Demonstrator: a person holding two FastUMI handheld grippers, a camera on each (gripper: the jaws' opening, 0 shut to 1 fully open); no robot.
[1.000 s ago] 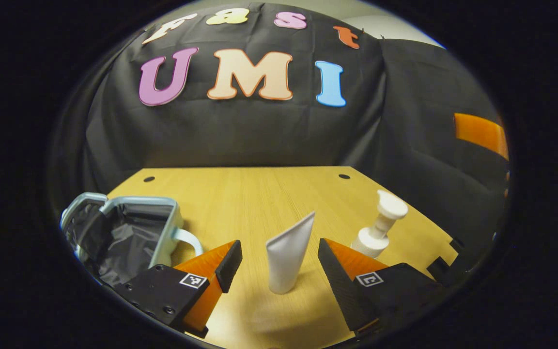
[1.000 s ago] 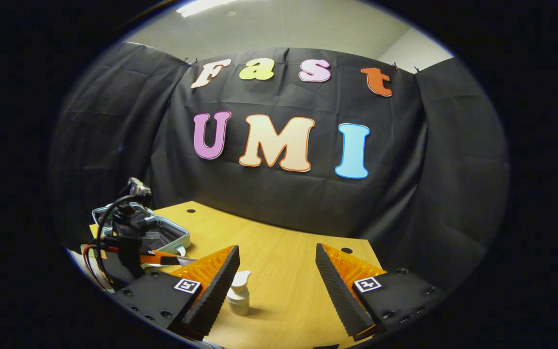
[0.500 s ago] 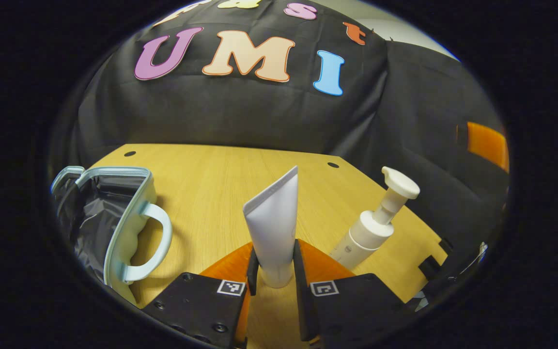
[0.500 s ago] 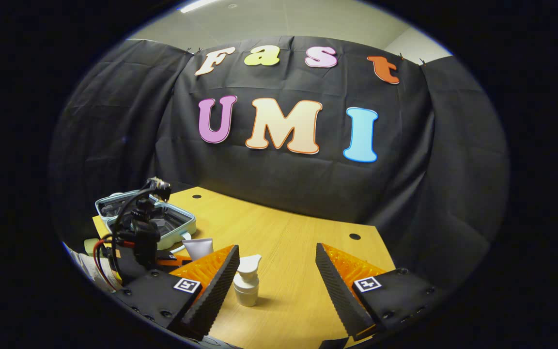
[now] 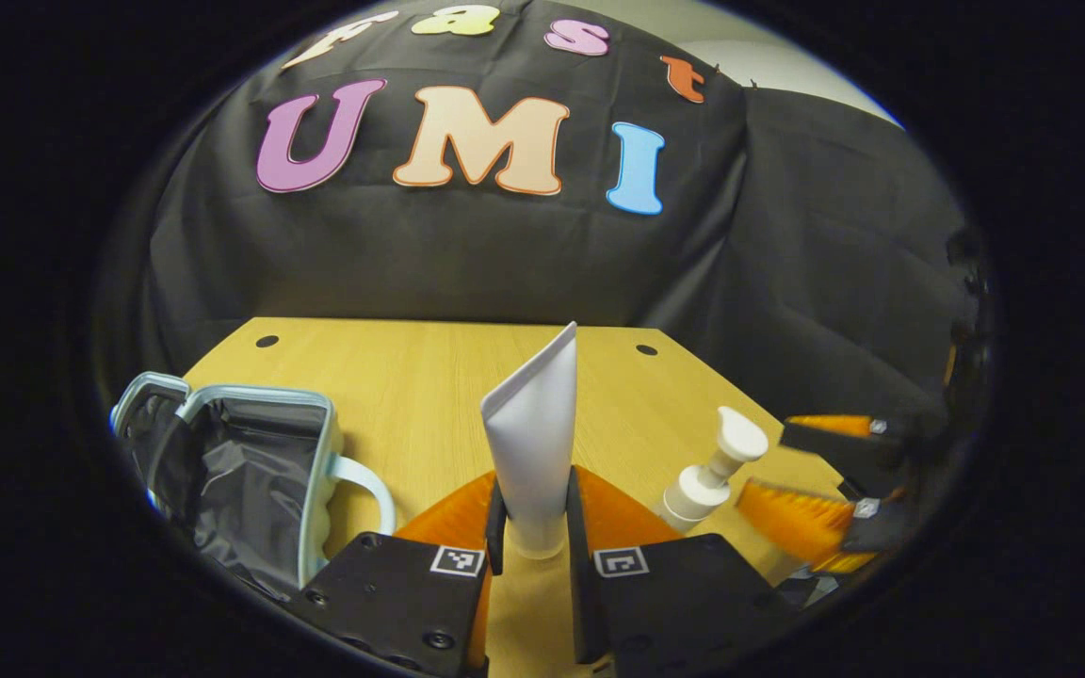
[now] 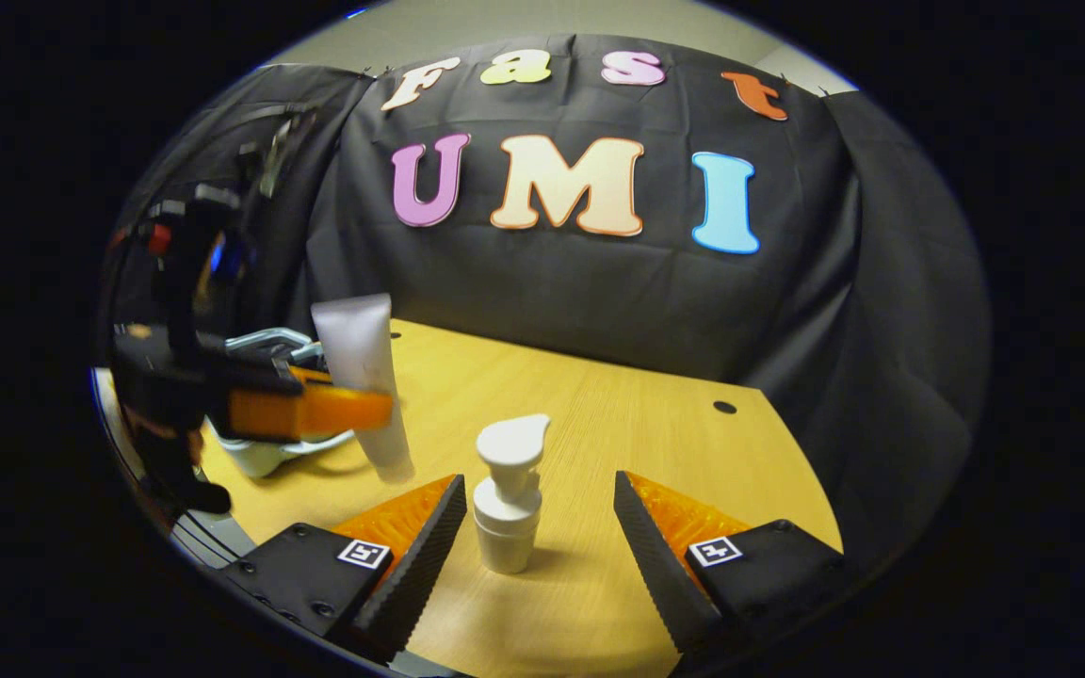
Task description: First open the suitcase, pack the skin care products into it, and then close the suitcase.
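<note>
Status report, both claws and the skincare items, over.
Left claw shut on tube, lifted. Right claw open around pump bottle. Suitcase open.

In the left gripper view, the cap end of the white tube [image 5: 533,452] sinks between the closed jaws of the left gripper [image 5: 533,541], so where that end sits against the counter [image 5: 429,377] cannot be told. At four o'clock the base of the pump bottle [image 5: 704,476] is hidden behind that gripper's body, and the right gripper [image 5: 820,490] beyond it is smeared and cut off by the edge. At eight o'clock the open suitcase [image 5: 241,471] runs out of the picture, its lining too dark to read. In the right gripper view, at nine o'clock, the left gripper [image 6: 316,410] and the tube [image 6: 359,377] are blurred, hiding most of the suitcase [image 6: 269,452].
</note>
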